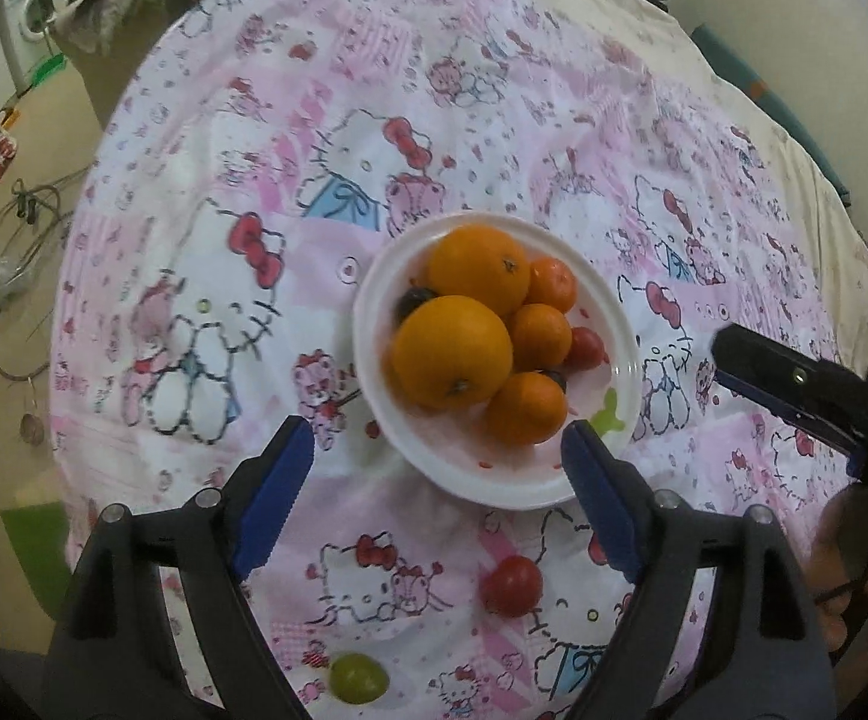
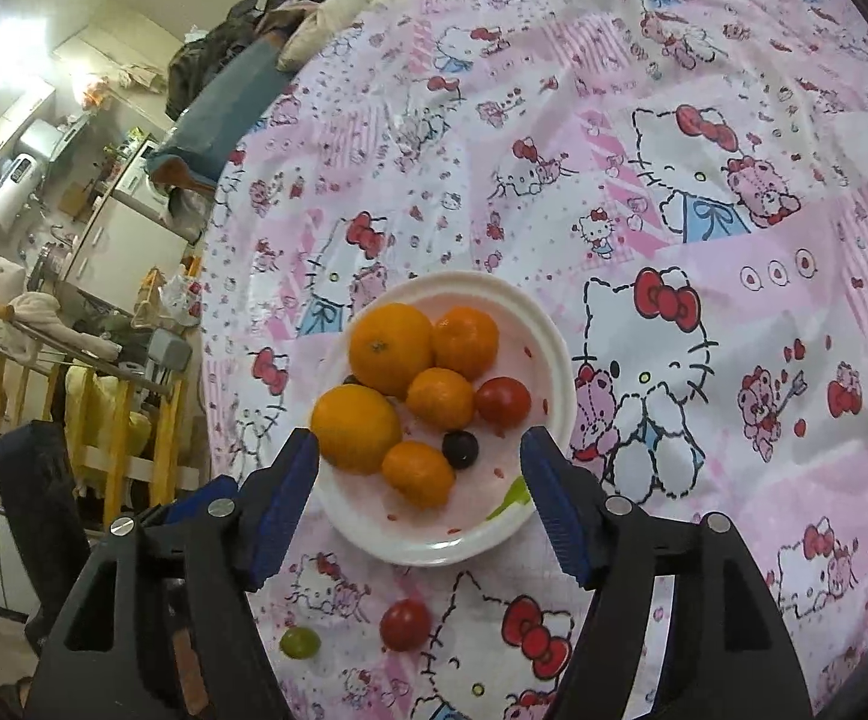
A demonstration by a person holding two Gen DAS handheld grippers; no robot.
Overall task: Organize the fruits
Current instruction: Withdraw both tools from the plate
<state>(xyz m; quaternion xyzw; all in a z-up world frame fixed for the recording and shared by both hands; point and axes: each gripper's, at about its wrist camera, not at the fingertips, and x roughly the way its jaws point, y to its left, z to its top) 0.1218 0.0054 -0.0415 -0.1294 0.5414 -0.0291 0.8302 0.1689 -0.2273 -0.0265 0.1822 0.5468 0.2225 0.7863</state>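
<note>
Fruit fills the white plate (image 1: 410, 450) on the bed, both tongs (image 1: 437, 474) (image 2: 419, 480) wide and empty, so next pinch the loose cherry tomato (image 1: 511, 585) softly, then the green grape (image 1: 359, 678).

Washing machine (image 1: 30, 18), cream walls, cluttered floor
</note>
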